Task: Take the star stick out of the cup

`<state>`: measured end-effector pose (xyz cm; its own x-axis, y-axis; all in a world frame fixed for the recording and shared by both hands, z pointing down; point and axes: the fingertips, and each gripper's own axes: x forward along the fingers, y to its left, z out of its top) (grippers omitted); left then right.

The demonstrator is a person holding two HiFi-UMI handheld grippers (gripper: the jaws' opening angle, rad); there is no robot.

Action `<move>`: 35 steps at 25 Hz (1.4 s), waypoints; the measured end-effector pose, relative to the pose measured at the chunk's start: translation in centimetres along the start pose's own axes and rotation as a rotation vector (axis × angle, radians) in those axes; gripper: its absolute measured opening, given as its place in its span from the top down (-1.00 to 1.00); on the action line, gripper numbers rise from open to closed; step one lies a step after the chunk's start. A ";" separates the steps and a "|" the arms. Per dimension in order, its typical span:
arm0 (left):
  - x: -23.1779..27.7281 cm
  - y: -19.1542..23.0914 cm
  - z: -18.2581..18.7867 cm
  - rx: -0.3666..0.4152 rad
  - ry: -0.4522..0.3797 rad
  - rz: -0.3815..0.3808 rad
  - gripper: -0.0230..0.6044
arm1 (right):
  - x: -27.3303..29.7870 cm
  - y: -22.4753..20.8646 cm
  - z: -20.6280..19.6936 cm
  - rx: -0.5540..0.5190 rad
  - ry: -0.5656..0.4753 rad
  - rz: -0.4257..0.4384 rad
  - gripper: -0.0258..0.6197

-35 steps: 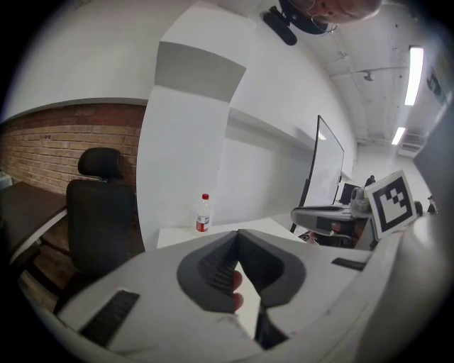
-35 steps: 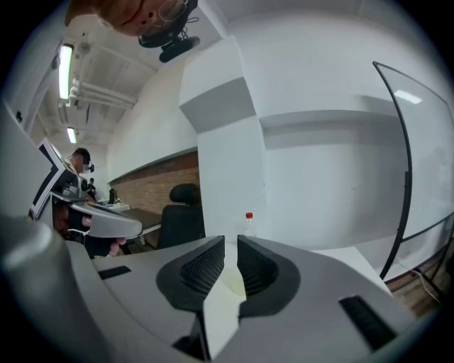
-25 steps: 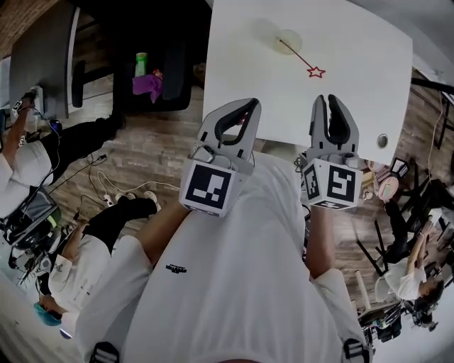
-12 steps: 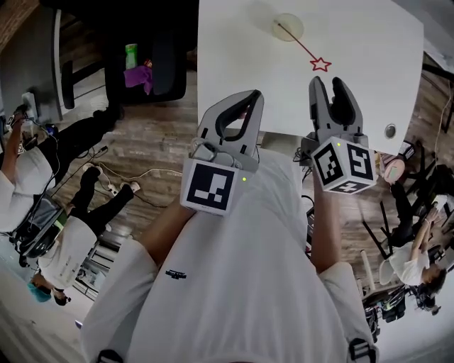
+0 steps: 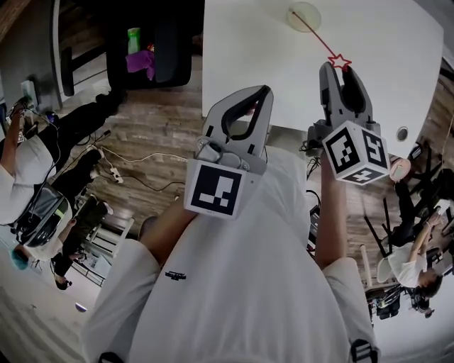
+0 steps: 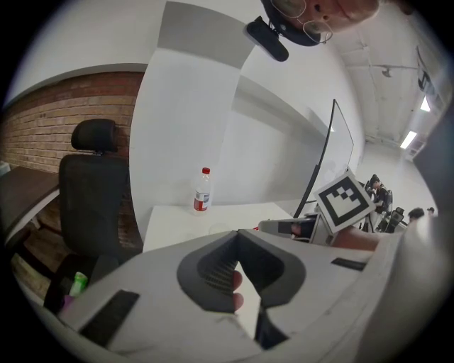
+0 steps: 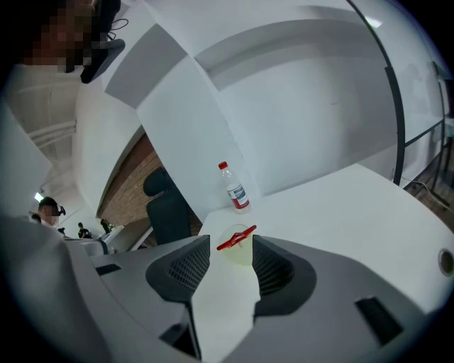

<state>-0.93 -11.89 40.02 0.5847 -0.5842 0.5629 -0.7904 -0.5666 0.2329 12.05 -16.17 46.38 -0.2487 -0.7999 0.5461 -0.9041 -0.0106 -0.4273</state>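
A pale translucent cup (image 5: 303, 14) stands at the far side of the white table (image 5: 397, 64). A thin red stick leans out of it and ends in a red star (image 5: 339, 60) (image 7: 236, 237). My right gripper (image 5: 340, 71) (image 7: 233, 259) is open and reaches over the table's near edge. The star and the cup (image 7: 241, 254) show in the gap just ahead of its tips, and nothing sits between the pads. My left gripper (image 5: 257, 93) (image 6: 237, 235) hangs left of it near the table's edge, shut with its tips touching and nothing in it.
A clear bottle with a red cap (image 7: 234, 188) (image 6: 202, 191) stands on the table beyond the cup. A black office chair (image 6: 89, 191) is at the table's left side. Cables lie on the wooden floor (image 5: 142, 156), and people sit at both sides of the room.
My right gripper has moved forward over the table until its tips are by the star, and its jaws have spread wider. The left gripper has stayed shut and moved forward only slightly.
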 end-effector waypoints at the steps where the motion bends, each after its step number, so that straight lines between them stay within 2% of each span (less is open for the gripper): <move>1: 0.0 0.0 -0.3 -0.002 0.008 0.001 0.91 | 0.2 0.0 -0.1 0.008 0.000 0.002 0.38; 6: -0.1 0.2 -0.7 -0.014 0.017 0.010 0.91 | 0.5 -0.2 0.7 0.042 -0.031 -0.013 0.39; 11: 0.0 0.4 -0.6 -0.018 0.018 0.017 0.91 | 0.8 -0.9 1.1 0.027 -0.038 -0.043 0.67; 16: 0.3 0.4 -0.7 -0.023 0.024 0.017 0.91 | 0.9 -1.3 1.3 -0.013 -0.037 -0.057 0.85; 35: -1.1 1.1 1.2 -0.014 -0.038 0.031 0.91 | -0.9 1.3 2.7 -0.180 -0.057 -0.045 0.86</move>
<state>-2.26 -12.56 38.69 0.5662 -0.6232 0.5395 -0.8106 -0.5398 0.2272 12.05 -17.10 43.35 -0.1914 -0.8340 0.5175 -0.9627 0.0567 -0.2646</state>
